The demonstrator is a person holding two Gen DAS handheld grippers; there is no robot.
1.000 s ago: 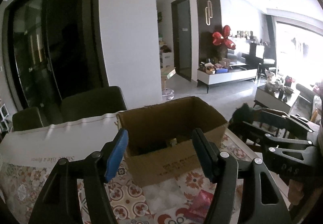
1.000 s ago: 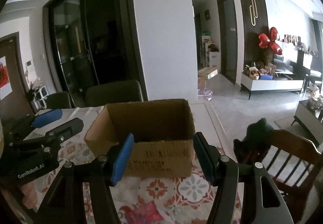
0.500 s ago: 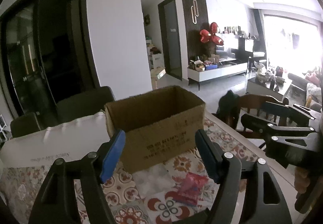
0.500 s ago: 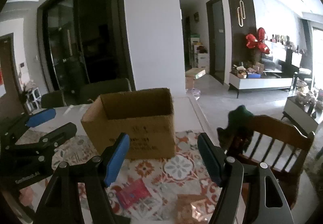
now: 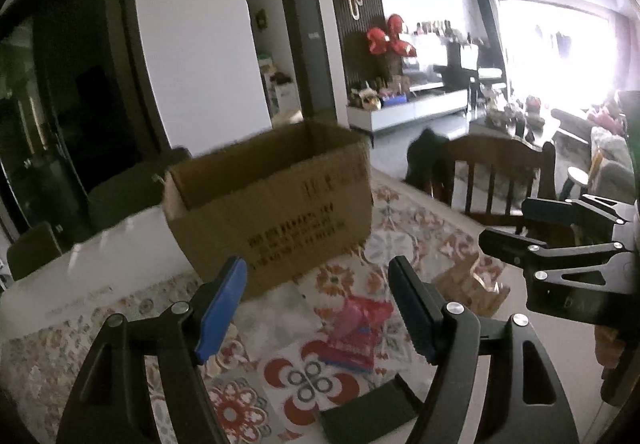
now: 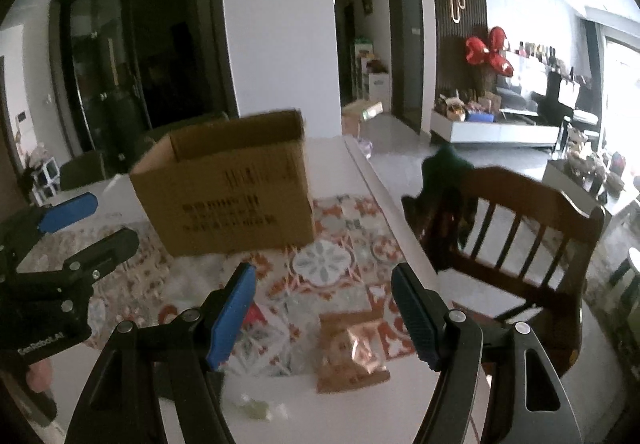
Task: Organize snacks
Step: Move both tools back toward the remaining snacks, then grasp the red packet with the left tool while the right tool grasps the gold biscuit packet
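An open cardboard box stands on the patterned tablecloth; it also shows in the right wrist view. A pink snack packet lies on the cloth in front of the box, below my open, empty left gripper. A brown-gold snack packet lies under my open, empty right gripper, with a clear plastic packet beside it. The brown packet also shows in the left wrist view. Each gripper sees the other at its side.
A dark wooden chair with a dark cloth on its back stands at the table's right edge. Dark chairs stand behind the table. A black flat object lies near the front edge. A white strip of table runs along the right.
Both grippers have pulled back from the box and tilted down. The box looks smaller and farther, and the snack packets on the cloth have come into view.
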